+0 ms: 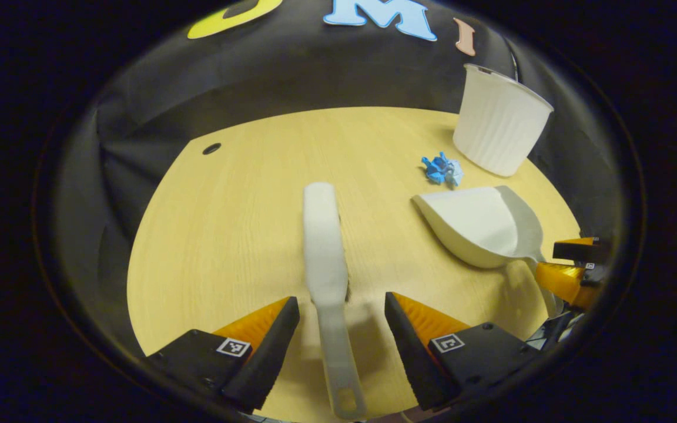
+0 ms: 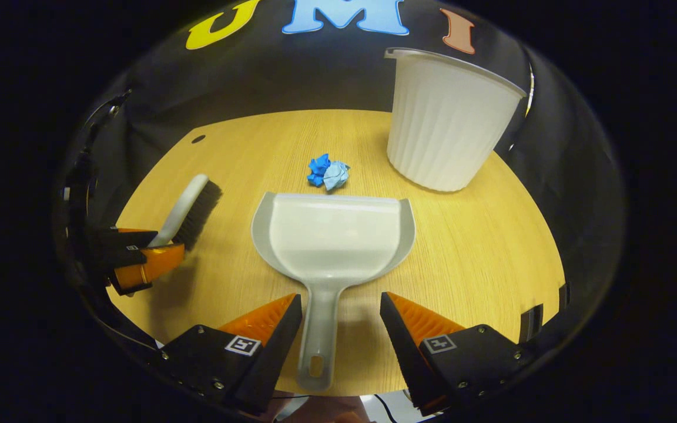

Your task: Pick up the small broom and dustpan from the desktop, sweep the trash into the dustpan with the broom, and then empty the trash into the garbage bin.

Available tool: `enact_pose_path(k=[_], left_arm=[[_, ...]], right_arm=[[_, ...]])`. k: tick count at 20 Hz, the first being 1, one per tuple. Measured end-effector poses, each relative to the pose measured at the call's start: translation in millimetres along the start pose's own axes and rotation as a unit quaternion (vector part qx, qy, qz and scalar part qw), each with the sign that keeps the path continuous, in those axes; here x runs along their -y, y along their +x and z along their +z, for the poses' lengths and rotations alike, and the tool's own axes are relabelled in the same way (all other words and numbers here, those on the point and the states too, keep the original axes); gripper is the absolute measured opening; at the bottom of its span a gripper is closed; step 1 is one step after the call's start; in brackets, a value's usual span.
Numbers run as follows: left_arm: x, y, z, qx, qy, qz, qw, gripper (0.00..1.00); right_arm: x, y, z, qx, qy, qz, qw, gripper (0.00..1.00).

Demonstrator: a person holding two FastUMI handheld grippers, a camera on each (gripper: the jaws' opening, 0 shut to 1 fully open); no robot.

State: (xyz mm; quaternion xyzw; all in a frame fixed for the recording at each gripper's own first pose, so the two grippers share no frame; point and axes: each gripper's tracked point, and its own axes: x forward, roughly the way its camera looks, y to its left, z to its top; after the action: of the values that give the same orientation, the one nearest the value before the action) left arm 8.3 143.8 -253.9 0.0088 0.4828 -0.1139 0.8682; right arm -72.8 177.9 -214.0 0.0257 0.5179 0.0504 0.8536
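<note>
Lying flat: white plastic hand broom [image 1: 325, 247], frame centre, handle between wide-open left gripper [image 1: 342, 341] jaws
Dustpan: pale grey plastic dustpan [image 2: 334, 235], centre, handle between wide-open right gripper [image 2: 341, 338] jaws
Trash: crumpled blue paper [image 2: 327, 172], just above pan
Bin: white ribbed bin [image 2: 445, 120], upper right

broom [image 1: 325, 247] between spread fingers [image 1: 268, 346], dustpan [image 1: 479, 226] right
</note>
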Motion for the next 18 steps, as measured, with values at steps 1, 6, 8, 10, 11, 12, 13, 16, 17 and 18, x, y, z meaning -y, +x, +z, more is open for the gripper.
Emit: enact_pose_path(k=[1,6,8,10,11,12,13,16,17,18], left_arm=[[0,2,0,-0.005,0.003,0.000,1.000,0.96],[-5,16,2,-0.025,0.020,0.005,0.999,0.96],[-6,23,2,-0.032,0.022,0.006,0.999,0.98],[-8,27,2,-0.039,0.023,0.007,0.999,0.77],[-9,30,2,-0.042,0.024,0.007,0.999,0.72],[-10,33,2,-0.044,0.026,0.007,0.999,0.72],[-12,35,3,-0.045,0.028,0.011,0.999,0.72],[-15,39,3,-0.052,0.029,0.012,0.998,0.68],[-16,41,3,-0.054,0.027,0.014,0.998,0.67],[-17,42,4,-0.056,0.025,0.016,0.998,0.56]], right_arm=[[-1,3,-2,-0.009,-0.005,0.001,1.000,0.85],[-5,21,-5,-0.038,-0.004,0.007,0.999,0.85],[-4,29,-5,-0.048,-0.005,0.006,0.999,0.84],[-5,34,-4,-0.056,-0.008,0.006,0.998,0.85],[-5,37,-3,-0.057,-0.008,0.006,0.998,0.85],[-6,40,-3,-0.058,-0.008,0.006,0.998,0.85],[-6,42,-3,-0.061,-0.009,0.005,0.998,0.85],[-2,45,-5,-0.068,-0.014,0.000,0.998,0.79],[-3,45,-5,-0.068,-0.017,0.001,0.998,0.74],[-2,47,-6,-0.070,-0.018,0.002,0.997,0.74]])
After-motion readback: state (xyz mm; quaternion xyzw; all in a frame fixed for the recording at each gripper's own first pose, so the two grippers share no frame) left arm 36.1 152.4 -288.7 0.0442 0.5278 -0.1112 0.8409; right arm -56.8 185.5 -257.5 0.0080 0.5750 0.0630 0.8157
